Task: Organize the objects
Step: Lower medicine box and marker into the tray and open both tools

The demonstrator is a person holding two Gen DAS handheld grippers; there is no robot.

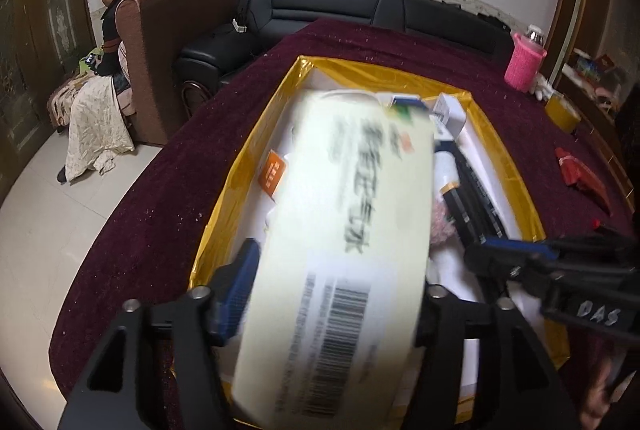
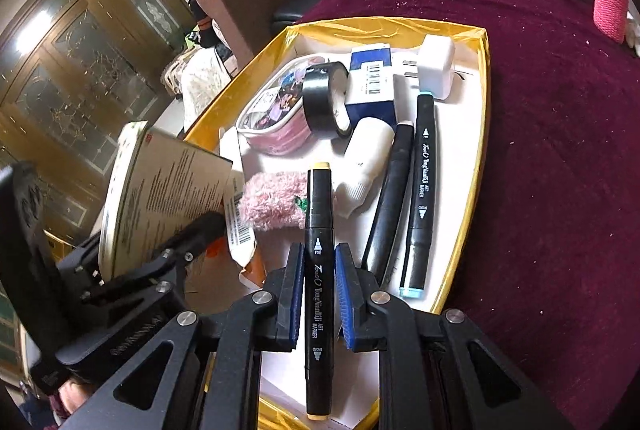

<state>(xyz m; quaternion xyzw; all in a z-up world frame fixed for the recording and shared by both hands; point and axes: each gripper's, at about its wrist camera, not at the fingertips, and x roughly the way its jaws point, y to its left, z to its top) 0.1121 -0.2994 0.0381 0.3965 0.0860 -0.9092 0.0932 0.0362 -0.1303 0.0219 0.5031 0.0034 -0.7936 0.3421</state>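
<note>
A gold-rimmed box (image 1: 248,146) with a white floor sits on the maroon tablecloth; it also shows in the right wrist view (image 2: 482,118). My left gripper (image 1: 332,294) is shut on a cream medicine box (image 1: 344,238) and holds it tilted over the gold box. The cream box and left gripper (image 2: 188,230) show at the left of the right wrist view. My right gripper (image 2: 318,282) is shut on a black marker with yellow caps (image 2: 319,270), low over the box's near end. The right gripper (image 1: 516,258) shows in the left wrist view.
In the box lie two more black markers (image 2: 420,190), a white charger plug (image 2: 438,70), a black tape roll (image 2: 324,98), a blue carton (image 2: 372,78), a clear pouch (image 2: 276,114), a pink fluffy item (image 2: 272,202). A pink bottle cover (image 1: 524,62), tape roll (image 1: 562,112) and red object (image 1: 580,174) sit on the cloth.
</note>
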